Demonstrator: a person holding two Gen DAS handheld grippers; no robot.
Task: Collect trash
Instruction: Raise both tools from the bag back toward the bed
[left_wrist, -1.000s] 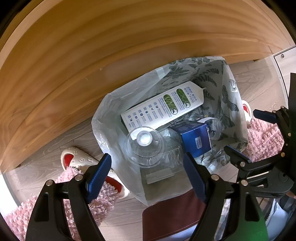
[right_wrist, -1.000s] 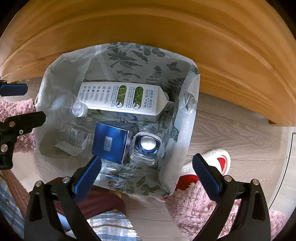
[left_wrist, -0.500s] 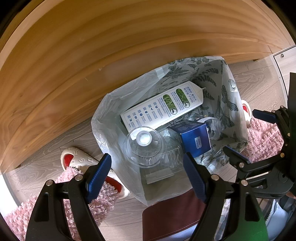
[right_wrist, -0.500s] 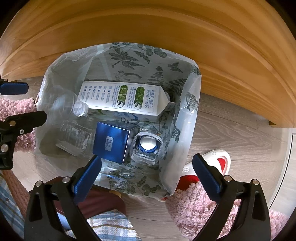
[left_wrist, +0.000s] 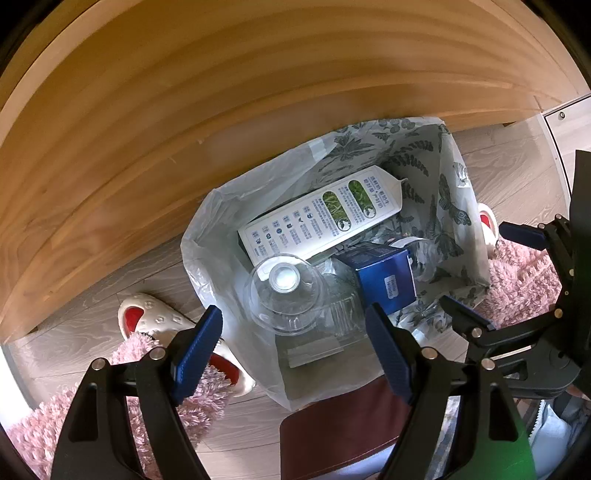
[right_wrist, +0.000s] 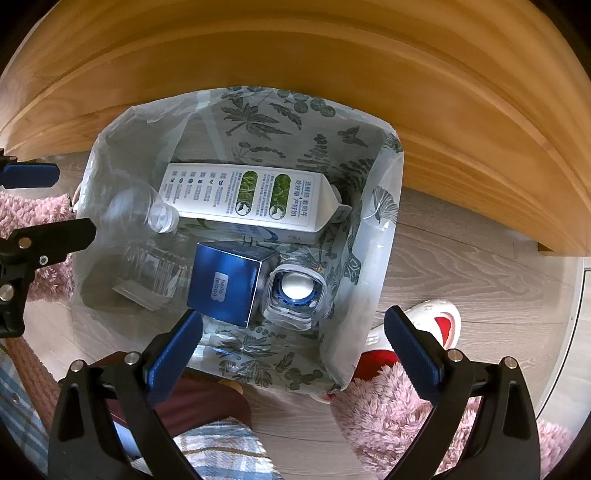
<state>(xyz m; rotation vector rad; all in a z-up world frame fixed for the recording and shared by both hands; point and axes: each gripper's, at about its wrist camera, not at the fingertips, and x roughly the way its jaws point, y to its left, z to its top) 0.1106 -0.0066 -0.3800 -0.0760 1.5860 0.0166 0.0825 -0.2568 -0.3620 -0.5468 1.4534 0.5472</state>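
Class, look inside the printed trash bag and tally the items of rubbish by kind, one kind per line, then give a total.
Milk carton: 1
Blue box: 1
Clear plastic bottles: 2
Clear plastic tray: 1
Total: 5

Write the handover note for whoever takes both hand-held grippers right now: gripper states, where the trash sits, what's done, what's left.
Left hand-held gripper: open, empty, above the bag's near edge.
Right hand-held gripper: open, empty, over the same bag.
Leaf-printed translucent plastic bag: stands open on the wood floor beside the wooden furniture.
Inside it: white milk carton with green labels lying flat, dark blue cardboard box, clear plastic bottle with a white cap, and a second clear bottle with a blue-ringed cap.
Done: these four items are bagged.
Left: no loose trash is visible in either view; look around, then probably close the bag.
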